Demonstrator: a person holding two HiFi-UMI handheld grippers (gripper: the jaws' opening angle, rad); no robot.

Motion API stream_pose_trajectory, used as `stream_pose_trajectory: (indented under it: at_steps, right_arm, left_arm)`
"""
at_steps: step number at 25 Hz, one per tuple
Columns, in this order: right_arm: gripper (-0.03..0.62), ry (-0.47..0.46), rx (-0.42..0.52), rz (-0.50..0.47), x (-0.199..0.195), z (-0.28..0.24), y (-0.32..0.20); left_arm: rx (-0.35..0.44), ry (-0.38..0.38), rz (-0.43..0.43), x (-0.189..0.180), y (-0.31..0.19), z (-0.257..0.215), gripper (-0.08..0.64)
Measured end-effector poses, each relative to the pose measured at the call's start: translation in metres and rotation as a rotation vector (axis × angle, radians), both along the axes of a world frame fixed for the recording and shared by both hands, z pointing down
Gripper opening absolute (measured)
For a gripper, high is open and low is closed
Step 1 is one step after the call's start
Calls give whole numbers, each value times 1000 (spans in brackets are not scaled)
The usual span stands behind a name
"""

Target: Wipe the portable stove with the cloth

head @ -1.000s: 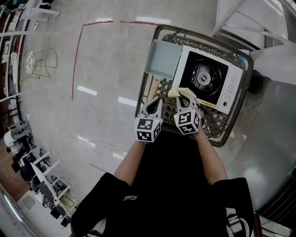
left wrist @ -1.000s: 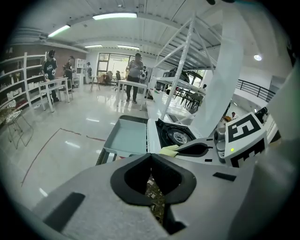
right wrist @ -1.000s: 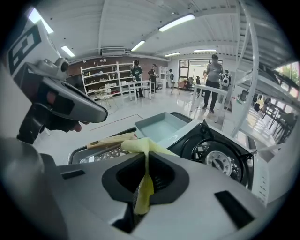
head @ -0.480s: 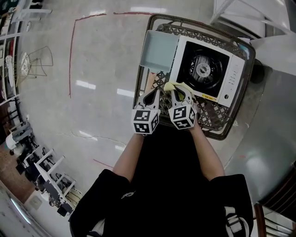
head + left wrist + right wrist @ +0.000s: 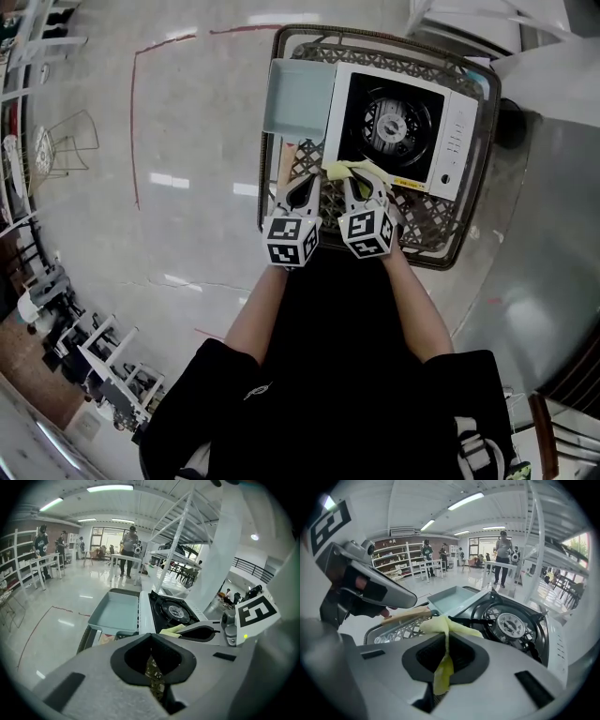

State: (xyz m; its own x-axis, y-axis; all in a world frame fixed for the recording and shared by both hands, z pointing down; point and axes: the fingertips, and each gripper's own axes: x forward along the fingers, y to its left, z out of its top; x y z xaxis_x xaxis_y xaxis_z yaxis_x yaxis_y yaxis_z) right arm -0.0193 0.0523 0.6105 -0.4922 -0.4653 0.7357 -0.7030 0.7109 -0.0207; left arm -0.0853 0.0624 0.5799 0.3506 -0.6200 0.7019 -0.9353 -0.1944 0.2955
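Note:
The white portable stove (image 5: 403,127) with its black burner sits in a dark wicker basket (image 5: 433,236). My right gripper (image 5: 361,187) is shut on a yellow cloth (image 5: 349,171), which hangs over the stove's near left edge. In the right gripper view the cloth (image 5: 451,625) drapes over the closed jaws of that gripper (image 5: 446,632), with the stove (image 5: 513,623) just beyond. My left gripper (image 5: 303,190) hovers beside it on the left, over the basket, shut and empty. In the left gripper view the stove (image 5: 174,611) lies ahead to the right.
A light blue tray (image 5: 298,97) lies left of the stove in the basket. A wooden-handled item (image 5: 284,169) rests in the basket under the left gripper. A white metal rack (image 5: 469,28) stands behind. People stand far off in the hall.
Both grippers have edged forward and down toward the stove's near edge. The cloth has stayed in the right gripper.

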Motion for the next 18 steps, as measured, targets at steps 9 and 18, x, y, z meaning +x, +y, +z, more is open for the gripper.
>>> stream_pose_trajectory:
  at_steps: [9,18]
  right_arm:
    - [11,16,5,77,40,-1,2]
    - [11,20,-2,159,70,-1,4]
  left_arm:
    - [-5,17,58,32,-3,1,15]
    - [-11,18,129,62,-10,4,15]
